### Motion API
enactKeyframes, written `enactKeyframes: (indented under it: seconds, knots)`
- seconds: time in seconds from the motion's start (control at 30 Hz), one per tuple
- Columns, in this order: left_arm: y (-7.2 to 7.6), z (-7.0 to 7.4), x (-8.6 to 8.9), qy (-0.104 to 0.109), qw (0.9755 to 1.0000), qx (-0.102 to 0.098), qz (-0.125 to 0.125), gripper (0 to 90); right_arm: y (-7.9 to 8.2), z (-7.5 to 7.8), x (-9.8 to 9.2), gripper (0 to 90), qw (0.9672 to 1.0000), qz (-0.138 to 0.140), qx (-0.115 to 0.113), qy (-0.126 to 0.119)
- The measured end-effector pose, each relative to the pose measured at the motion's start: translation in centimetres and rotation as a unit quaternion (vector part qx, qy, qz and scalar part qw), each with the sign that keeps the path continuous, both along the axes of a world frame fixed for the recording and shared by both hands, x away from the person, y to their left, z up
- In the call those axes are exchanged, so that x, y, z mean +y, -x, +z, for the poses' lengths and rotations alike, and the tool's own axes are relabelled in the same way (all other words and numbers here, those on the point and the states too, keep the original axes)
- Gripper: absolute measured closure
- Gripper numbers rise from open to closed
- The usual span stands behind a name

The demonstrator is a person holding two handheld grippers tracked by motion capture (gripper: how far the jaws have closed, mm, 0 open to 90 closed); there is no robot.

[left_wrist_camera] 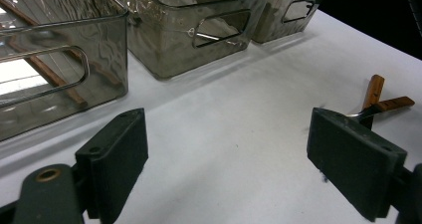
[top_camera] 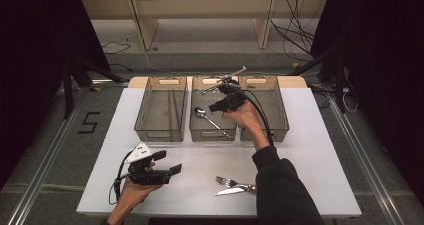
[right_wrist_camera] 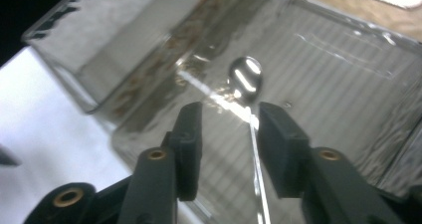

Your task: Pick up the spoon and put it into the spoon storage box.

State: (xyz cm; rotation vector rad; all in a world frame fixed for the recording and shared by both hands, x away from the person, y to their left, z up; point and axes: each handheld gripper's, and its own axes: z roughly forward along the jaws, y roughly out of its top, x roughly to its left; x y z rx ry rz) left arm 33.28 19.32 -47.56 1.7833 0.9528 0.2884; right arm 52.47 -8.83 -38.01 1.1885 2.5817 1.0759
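Note:
A silver spoon (top_camera: 206,117) lies in the middle clear bin (top_camera: 212,137), bowl toward the far left. My right gripper (top_camera: 217,107) hovers over that bin, held by a hand in a dark sleeve. In the right gripper view its jaws stand apart around the spoon's (right_wrist_camera: 245,79) thin handle, which runs close to the right-hand jaw without being pinched; the right gripper (right_wrist_camera: 230,134) is open. My left gripper (top_camera: 168,162) rests low at the table's front left, wide open and holding nothing (left_wrist_camera: 226,159).
Three clear bins stand in a row at the back: the left bin (top_camera: 161,134) holds wooden chopsticks (top_camera: 173,110), and the right bin (top_camera: 280,110) is beside the middle one. A fork and knife (top_camera: 232,186) with wooden handles (left_wrist_camera: 376,89) lie near the front edge.

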Motion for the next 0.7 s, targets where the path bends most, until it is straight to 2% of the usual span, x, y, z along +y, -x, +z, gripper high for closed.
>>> enactKeyframes:
  seconds: [0.07,0.2,0.43,0.7]
  knots:
    - [0.0,-0.1,0.1,0.001,1.0,0.002,0.002,16.0,0.7,0.3,-0.2,54.5,0.9999,0.008,-0.007,-0.005]
    - [-0.1,-0.1,0.2,0.001,1.0,0.001,0.004,15.9,2.5,0.6,-1.3,49.5,0.9992,0.032,-0.017,-0.017]
    - [-0.1,-0.2,0.2,0.002,1.0,0.002,0.008,16.0,6.0,0.8,-2.8,37.0,0.9969,0.067,-0.036,-0.018]
    - [-0.1,-0.2,0.2,0.0,1.0,0.001,0.008,16.0,8.7,0.4,-4.5,34.3,0.9957,0.082,-0.04,-0.016]
